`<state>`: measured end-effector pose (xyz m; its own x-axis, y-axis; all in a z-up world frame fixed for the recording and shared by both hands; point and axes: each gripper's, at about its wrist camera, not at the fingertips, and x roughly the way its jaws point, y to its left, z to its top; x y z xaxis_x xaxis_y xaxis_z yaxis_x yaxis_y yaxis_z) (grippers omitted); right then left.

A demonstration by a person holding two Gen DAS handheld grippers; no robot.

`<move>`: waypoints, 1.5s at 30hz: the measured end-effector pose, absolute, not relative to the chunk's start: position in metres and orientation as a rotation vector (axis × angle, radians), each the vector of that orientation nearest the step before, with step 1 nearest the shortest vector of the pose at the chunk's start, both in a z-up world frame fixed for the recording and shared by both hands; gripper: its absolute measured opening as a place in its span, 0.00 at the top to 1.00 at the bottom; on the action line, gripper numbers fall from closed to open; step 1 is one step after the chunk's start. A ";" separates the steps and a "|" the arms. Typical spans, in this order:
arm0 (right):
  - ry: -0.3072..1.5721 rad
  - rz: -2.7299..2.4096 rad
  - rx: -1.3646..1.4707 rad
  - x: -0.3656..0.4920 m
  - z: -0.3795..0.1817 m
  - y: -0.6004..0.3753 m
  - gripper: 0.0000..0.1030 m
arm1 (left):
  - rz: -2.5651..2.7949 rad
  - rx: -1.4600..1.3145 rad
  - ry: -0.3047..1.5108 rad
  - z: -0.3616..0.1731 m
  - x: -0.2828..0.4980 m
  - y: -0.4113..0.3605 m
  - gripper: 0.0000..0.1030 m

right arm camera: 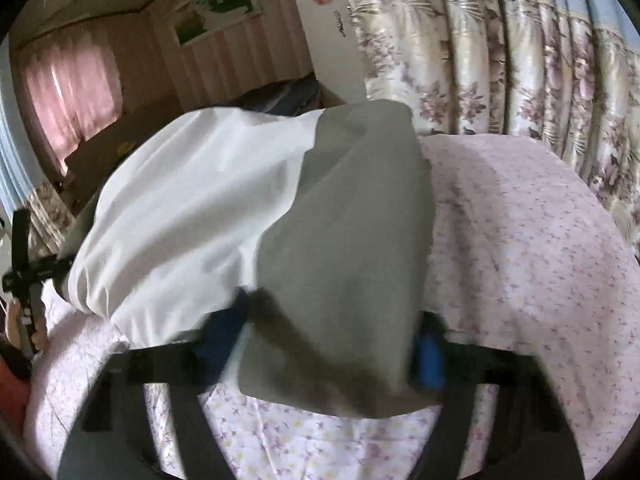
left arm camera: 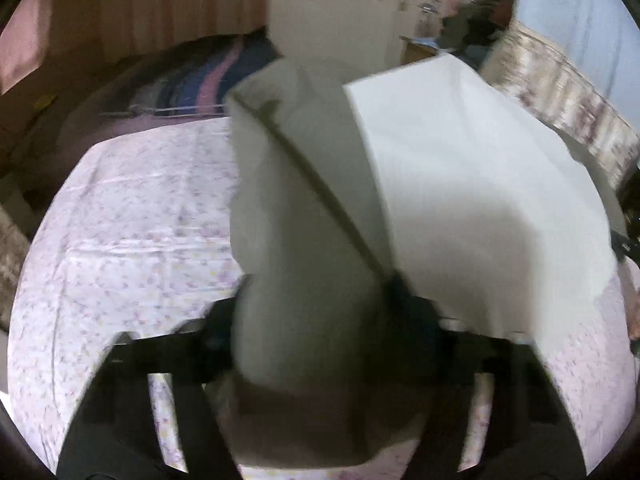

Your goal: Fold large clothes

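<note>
A large garment [left arm camera: 460, 160], part white and part grey, billows above the bed, blurred by motion. In the left wrist view its grey panel [left arm camera: 304, 240] hangs down through my left gripper [left arm camera: 318, 320], whose jaws stand apart on either side; the cloth looks loose there, without pinch creases. The right wrist view shows the same garment [right arm camera: 192, 200], and its grey part [right arm camera: 352, 260] drops between the fingers of my right gripper [right arm camera: 334, 332], which are also apart. The fingertips are partly hidden by fabric. At the far left of that view a hand [right arm camera: 38, 334] holds the left gripper's body [right arm camera: 24, 272].
Under everything lies a bed with a pale floral sheet [left arm camera: 132, 240] [right arm camera: 540, 260]. Flowered curtains [right arm camera: 500, 72] hang close behind its right side. Folded striped bedding [left arm camera: 200, 88] is stacked past the far end, with a white door [left arm camera: 332, 8] beyond.
</note>
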<state>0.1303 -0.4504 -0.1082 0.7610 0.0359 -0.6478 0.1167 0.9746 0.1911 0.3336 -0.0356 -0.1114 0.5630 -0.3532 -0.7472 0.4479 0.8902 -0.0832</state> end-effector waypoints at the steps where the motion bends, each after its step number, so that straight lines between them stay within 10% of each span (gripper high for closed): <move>1: 0.705 -0.033 0.207 0.132 -0.107 -0.445 0.86 | -0.476 0.141 0.841 -0.109 0.330 -0.040 0.66; 6: 0.665 -0.025 0.179 0.125 -0.089 -0.434 0.93 | -0.474 0.124 0.810 -0.093 0.314 -0.034 0.92; 20: 0.563 0.165 0.190 -0.036 -0.005 -0.401 0.94 | -0.493 -0.006 0.695 -0.006 0.132 0.041 0.94; 29: 0.858 0.084 0.210 -0.091 -0.104 -0.422 0.81 | -0.407 0.061 0.884 -0.105 0.091 0.049 0.76; 35: 0.705 -0.030 0.146 -0.128 -0.044 -0.421 0.56 | -0.242 0.127 0.751 -0.060 0.071 0.059 0.11; 37: 0.626 -0.064 0.109 -0.124 -0.022 -0.416 0.37 | -0.186 0.119 0.691 -0.038 0.067 0.064 0.06; 45: 0.584 -0.066 0.118 -0.050 -0.016 -0.380 0.36 | -0.231 0.120 0.683 -0.018 0.088 0.003 0.04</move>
<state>-0.0501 -0.3799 -0.0161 0.8324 -0.0287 -0.5534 0.0957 0.9911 0.0926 0.0879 0.0031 -0.0183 0.7516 -0.1718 -0.6368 0.2502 0.9676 0.0344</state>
